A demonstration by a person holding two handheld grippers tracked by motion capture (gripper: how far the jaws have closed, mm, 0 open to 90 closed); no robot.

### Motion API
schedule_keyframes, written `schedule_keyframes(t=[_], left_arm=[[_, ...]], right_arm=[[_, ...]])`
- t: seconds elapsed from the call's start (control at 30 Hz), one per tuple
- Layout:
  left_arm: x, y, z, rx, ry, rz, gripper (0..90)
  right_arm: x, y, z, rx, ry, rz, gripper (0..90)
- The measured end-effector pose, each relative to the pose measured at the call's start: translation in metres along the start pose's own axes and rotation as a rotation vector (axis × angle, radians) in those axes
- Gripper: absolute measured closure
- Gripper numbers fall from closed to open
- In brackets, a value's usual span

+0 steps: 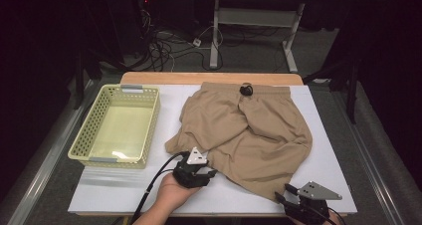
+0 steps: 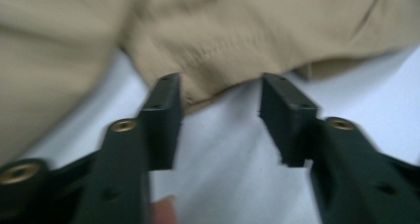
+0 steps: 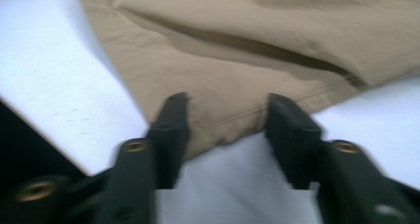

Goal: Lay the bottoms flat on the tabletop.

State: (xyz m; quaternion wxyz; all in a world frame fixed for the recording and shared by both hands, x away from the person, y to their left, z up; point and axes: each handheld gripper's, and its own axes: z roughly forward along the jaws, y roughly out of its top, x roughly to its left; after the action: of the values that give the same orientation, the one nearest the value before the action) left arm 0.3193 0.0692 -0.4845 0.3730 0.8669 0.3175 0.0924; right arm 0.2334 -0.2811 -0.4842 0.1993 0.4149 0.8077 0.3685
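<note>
A pair of tan shorts (image 1: pixel 249 130) lies crumpled on the white table (image 1: pixel 119 185), its waistband at the far edge. My left gripper (image 1: pixel 198 155) sits at the shorts' near-left hem. In the left gripper view the shorts' hem (image 2: pixel 213 70) lies just between the tips of that gripper (image 2: pixel 220 97), whose jaws stand apart without pressing on the cloth. My right gripper (image 1: pixel 281 193) is at the shorts' near-right corner by the table's front edge. In the right gripper view the stitched hem (image 3: pixel 233 115) lies between the open jaws of that gripper (image 3: pixel 225 115).
A pale yellow perforated basket (image 1: pixel 84 130) stands at the table's left with nothing in it. A small black object (image 1: pixel 246 90) rests on the waistband. Beyond the table are a desk frame (image 1: pixel 215 41) and a tangle of floor cables (image 1: pixel 164 48).
</note>
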Motion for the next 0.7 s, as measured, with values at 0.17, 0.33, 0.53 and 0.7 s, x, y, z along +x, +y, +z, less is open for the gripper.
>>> schedule_keyframes(t=[0.17, 0.33, 0.53, 0.7], left_arm=[[-0.006, 0.003, 0.003, 0.009, -0.018, 0.054, 84.2], [-0.024, 0.011, -0.001, -0.037, -0.117, 0.108, 87.2], [-0.061, 0.025, 0.006, -0.070, -0.272, 0.172, 87.1], [-0.091, 0.026, 0.017, -0.048, -0.393, 0.250, 87.0]], right_arm=[[0.006, 0.000, 0.000, -0.007, 0.034, -0.047, 84.3], [-0.002, -0.005, -0.023, -0.019, -0.023, -0.050, 87.6], [-0.029, -0.026, -0.060, -0.039, -0.158, -0.015, 87.6], [-0.045, -0.037, -0.089, -0.096, -0.224, 0.050, 87.6]])
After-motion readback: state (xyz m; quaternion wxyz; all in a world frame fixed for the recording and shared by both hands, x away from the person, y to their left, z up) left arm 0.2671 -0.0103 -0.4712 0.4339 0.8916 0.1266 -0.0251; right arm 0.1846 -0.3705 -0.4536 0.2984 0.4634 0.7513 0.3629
